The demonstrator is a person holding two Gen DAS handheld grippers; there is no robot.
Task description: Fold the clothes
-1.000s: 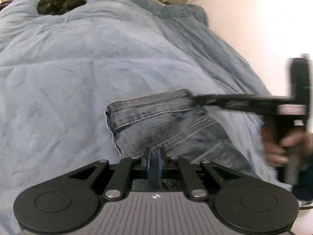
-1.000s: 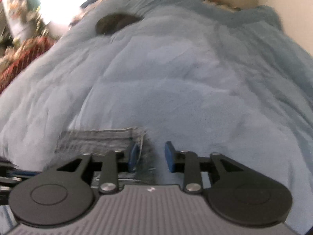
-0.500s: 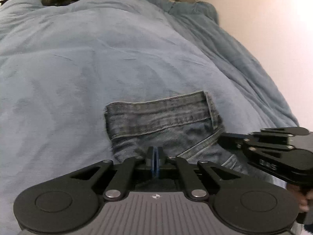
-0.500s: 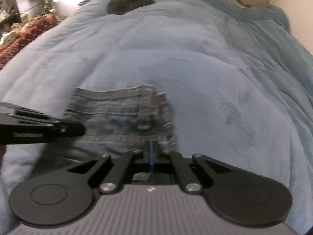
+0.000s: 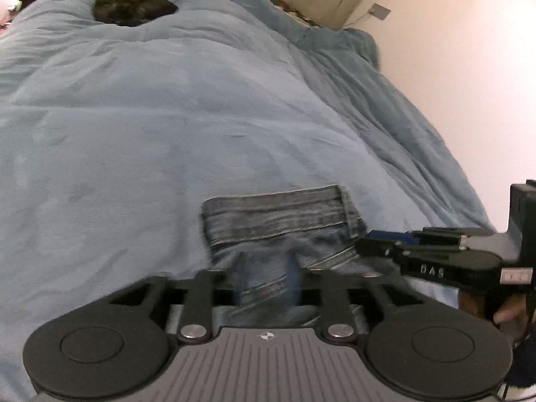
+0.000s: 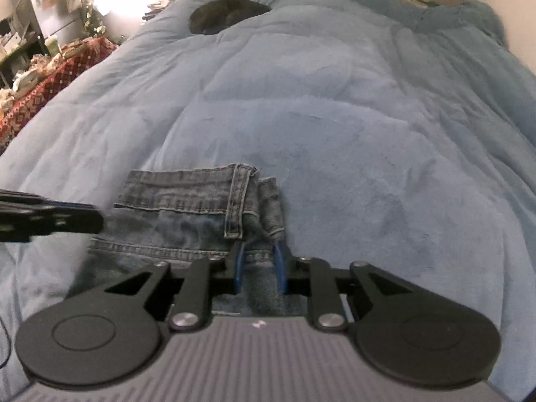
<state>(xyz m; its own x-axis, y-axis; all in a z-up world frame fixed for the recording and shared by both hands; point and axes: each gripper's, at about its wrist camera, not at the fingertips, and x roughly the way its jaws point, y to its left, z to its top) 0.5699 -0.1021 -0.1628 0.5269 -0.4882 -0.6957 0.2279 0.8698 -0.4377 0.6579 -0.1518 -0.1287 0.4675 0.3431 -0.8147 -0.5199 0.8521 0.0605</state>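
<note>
Folded blue jeans (image 5: pixel 278 221) lie waistband-up on a light blue blanket (image 5: pixel 167 134). My left gripper (image 5: pixel 267 278) hovers over their near part; its jaws are opening, blurred, with denim showing in the gap and neither pad pressing it. In the right wrist view the jeans (image 6: pixel 187 201) show a belt loop at their right corner. My right gripper (image 6: pixel 258 261) sits at that corner, jaws opening, with a denim fold loose between the blue pads. Each gripper also shows in the other's view: the right one (image 5: pixel 365 246) at the jeans' right side, the left one (image 6: pixel 97 222) at their left.
A dark rounded thing (image 6: pixel 231 13) rests on the far end of the blanket (image 6: pixel 368 134). A pale wall (image 5: pixel 469 67) runs along the bed's right side. A red patterned cloth with clutter (image 6: pixel 50 77) lies off the left side. A hand (image 5: pixel 502 311) holds the right gripper's handle.
Half a second ago both grippers' jaws were shut over the jeans; now both stand apart. The right gripper has settled at the jeans' right corner.
</note>
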